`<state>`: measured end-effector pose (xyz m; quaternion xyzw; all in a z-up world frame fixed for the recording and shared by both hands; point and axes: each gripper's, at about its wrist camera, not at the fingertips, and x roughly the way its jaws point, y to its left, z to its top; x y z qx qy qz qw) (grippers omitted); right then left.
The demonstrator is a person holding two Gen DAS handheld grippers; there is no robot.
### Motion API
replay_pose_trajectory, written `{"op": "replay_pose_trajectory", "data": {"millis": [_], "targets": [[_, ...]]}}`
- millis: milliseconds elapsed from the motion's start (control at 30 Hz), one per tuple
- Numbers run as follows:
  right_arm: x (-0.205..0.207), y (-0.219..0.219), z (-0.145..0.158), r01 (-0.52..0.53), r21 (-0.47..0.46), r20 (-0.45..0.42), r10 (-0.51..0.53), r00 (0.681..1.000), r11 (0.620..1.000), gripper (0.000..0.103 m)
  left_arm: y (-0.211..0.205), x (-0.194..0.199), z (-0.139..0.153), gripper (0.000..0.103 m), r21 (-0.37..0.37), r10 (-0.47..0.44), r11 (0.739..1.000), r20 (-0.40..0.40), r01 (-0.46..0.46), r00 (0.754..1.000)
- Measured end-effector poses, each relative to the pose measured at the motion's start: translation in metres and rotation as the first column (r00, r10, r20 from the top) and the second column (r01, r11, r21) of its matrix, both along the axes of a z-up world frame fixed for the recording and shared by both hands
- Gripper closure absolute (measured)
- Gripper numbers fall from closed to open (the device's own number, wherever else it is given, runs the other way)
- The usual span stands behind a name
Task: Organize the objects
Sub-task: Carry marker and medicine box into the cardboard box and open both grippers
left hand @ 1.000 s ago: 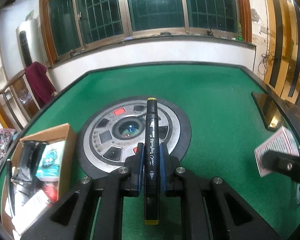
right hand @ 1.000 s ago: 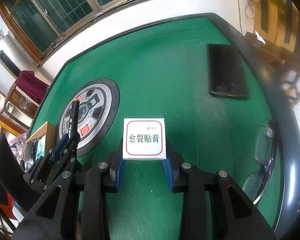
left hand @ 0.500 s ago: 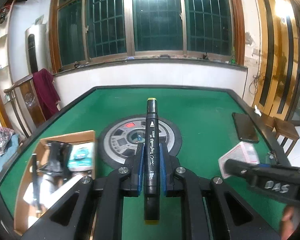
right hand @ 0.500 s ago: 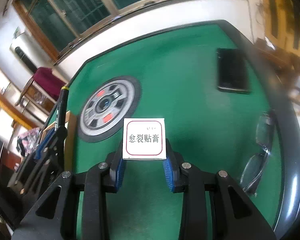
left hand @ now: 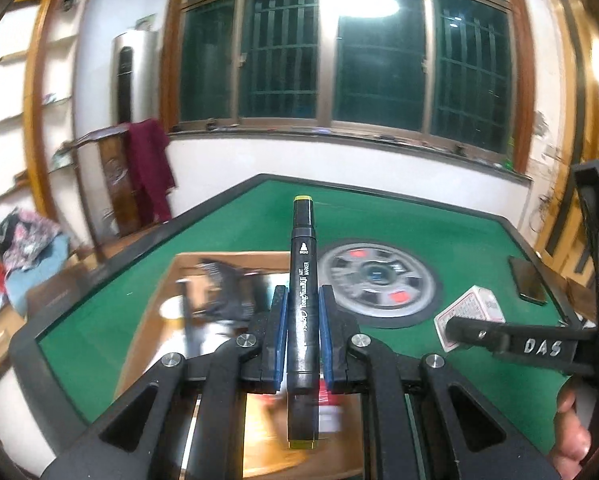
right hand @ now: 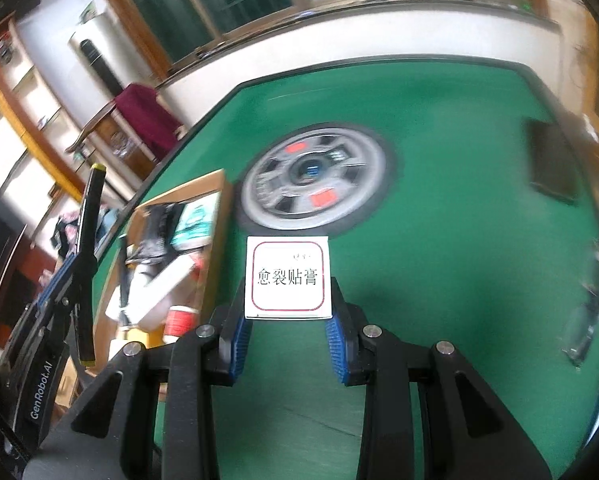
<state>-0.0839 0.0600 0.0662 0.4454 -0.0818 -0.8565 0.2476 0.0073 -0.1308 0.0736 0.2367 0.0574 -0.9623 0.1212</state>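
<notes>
- The green felt table (left hand: 439, 220) fills both views, with a round grey control panel (right hand: 315, 184) set in its middle.
- An open cardboard box (left hand: 171, 276) of blurred, jumbled items sits on the table's left part, just left of the panel.
- The left gripper (left hand: 302, 312) hangs over the box, its blue pads clamped on a black art marker (left hand: 303, 280) with yellow end caps, pointing forward.
- The right gripper (right hand: 288, 328) pinches a small white plaster box (right hand: 288, 278) with Chinese print, just right of the cardboard box.
- A dark phone (right hand: 551, 164) lies near the table's right edge.
- Only the right view shows blurred eyeglasses (right hand: 587, 320) at the right rim.
- Only the left view shows the plaster box's patterned side (left hand: 469, 312).
</notes>
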Motion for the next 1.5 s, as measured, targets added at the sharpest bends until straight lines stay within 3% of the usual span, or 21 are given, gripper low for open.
{"op": "replay_pose_trajectory", "data": {"millis": [267, 500, 967, 1233, 1333, 1433, 1500], "targets": [[0.000, -0.083, 0.005, -0.143, 0.026, -0.001, 0.143, 0.990, 0.989, 0.072, -0.067, -0.002, -0.035, 0.091, 0.093, 0.105, 0.990, 0.051, -0.109, 0.993], [-0.013, -0.136, -0.009, -0.211, 0.053, 0.044, 0.209, 0.977, 0.976, 0.072, -0.086, -0.013, -0.057, 0.091, 0.152, 0.080, 0.984, 0.105, -0.095, 0.991], [-0.051, -0.184, -0.043, -0.238, 0.102, 0.128, 0.224, 0.966, 0.966, 0.072, -0.086, -0.045, -0.081, 0.091, 0.197, 0.032, 0.978, 0.192, -0.071, 0.981], [-0.065, -0.199, -0.043, -0.243, 0.126, 0.128, 0.228, 0.965, 0.962, 0.072, -0.091, -0.051, -0.082, 0.091, 0.227, 0.026, 0.971, 0.224, -0.078, 0.974], [-0.074, -0.202, -0.045, -0.247, 0.089, 0.152, 0.231, 0.961, 0.965, 0.070, -0.091, -0.048, -0.082, 0.090, 0.234, 0.021, 0.969, 0.224, -0.075, 0.974], [-0.075, -0.198, -0.046, -0.247, 0.075, 0.168, 0.232, 0.958, 0.966, 0.064, -0.088, -0.044, -0.080, 0.083, 0.230, 0.027, 0.970, 0.213, -0.077, 0.977], [-0.072, -0.188, -0.042, -0.256, 0.052, 0.155, 0.245, 0.957, 0.965, 0.059, -0.086, -0.039, -0.077, 0.058, 0.219, 0.051, 0.971, 0.197, -0.095, 0.979]]}}
